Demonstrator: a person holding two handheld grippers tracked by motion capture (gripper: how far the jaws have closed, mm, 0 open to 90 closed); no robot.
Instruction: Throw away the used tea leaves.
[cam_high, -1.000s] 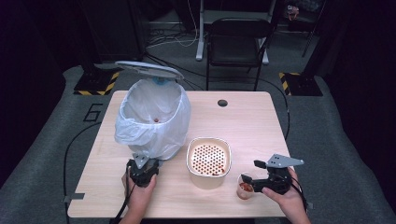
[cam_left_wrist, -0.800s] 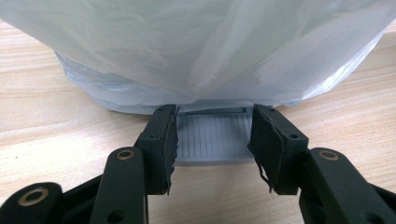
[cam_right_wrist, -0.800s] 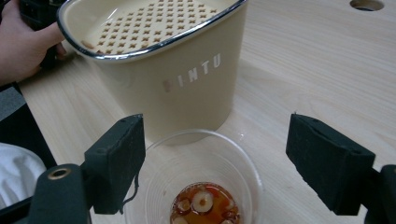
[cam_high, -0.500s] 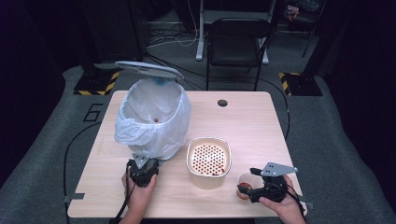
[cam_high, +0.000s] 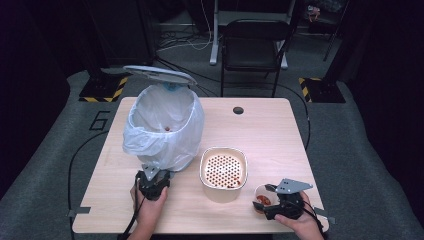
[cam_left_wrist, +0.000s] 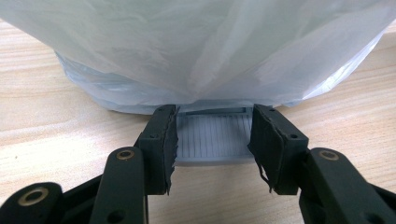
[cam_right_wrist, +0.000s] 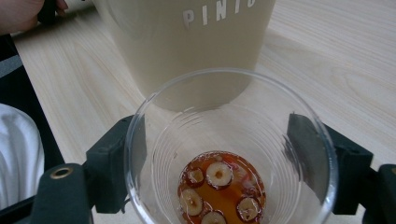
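Observation:
A pedal bin lined with a white bag (cam_high: 165, 125) stands at the table's left with its lid (cam_high: 159, 75) raised. My left gripper (cam_high: 152, 177) is at the bin's foot, shut on the grey ribbed pedal (cam_left_wrist: 212, 140). The bag (cam_left_wrist: 201, 51) hangs just above the jaws. My right gripper (cam_high: 262, 197) is near the front right edge, shut on a clear plastic cup (cam_right_wrist: 224, 121). Amber liquid and sliced red dates (cam_right_wrist: 219, 175) lie in the cup's bottom. Its jaws have just been closing on the cup. The cup (cam_high: 263, 200) sits low, at the tabletop.
A cream container with a perforated strainer insert (cam_high: 223, 170) stands mid-table, right behind the cup; its lettered wall (cam_right_wrist: 187, 42) is close. A cable hole (cam_high: 238, 110) lies at the back. A black chair (cam_high: 252, 45) stands beyond the wooden table (cam_high: 280, 135).
My right gripper has sunk toward the tabletop with the cup in it, nearer the front edge. The left gripper and the raised lid have stayed put.

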